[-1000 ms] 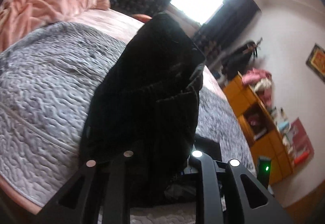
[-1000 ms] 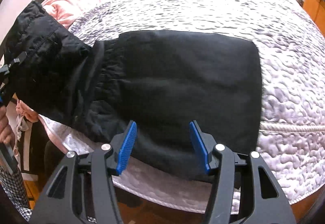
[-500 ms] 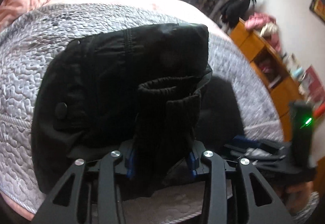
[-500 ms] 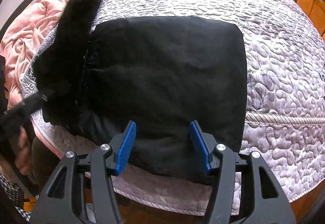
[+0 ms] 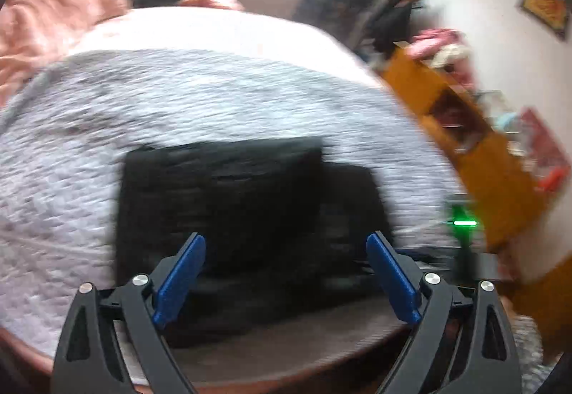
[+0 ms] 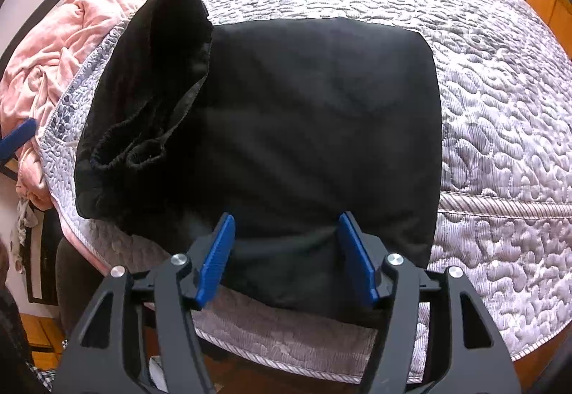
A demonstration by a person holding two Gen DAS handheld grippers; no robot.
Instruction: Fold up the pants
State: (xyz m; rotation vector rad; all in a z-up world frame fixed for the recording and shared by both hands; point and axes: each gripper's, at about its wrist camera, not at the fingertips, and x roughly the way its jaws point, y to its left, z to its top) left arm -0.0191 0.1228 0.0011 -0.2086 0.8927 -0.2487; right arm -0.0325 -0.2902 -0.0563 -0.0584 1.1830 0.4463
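The black pants lie folded into a rough rectangle on the grey quilted bedspread. Their waistband end is folded over on the left and bunched, not flat. The pants also show in the blurred left wrist view. My left gripper is open and empty, just off the pants' near edge. My right gripper is open, its blue pads straddling the pants' near edge without holding it.
A rumpled pink blanket lies at the bed's far left. An orange shelf unit stands to the right of the bed. The bed's near edge runs right under my right gripper. My other gripper's body with a green light shows at right.
My left gripper was shut on the pants' waistband end, carried it over onto the folded part, let go and pulled back open. My right gripper stayed open at the near edge.
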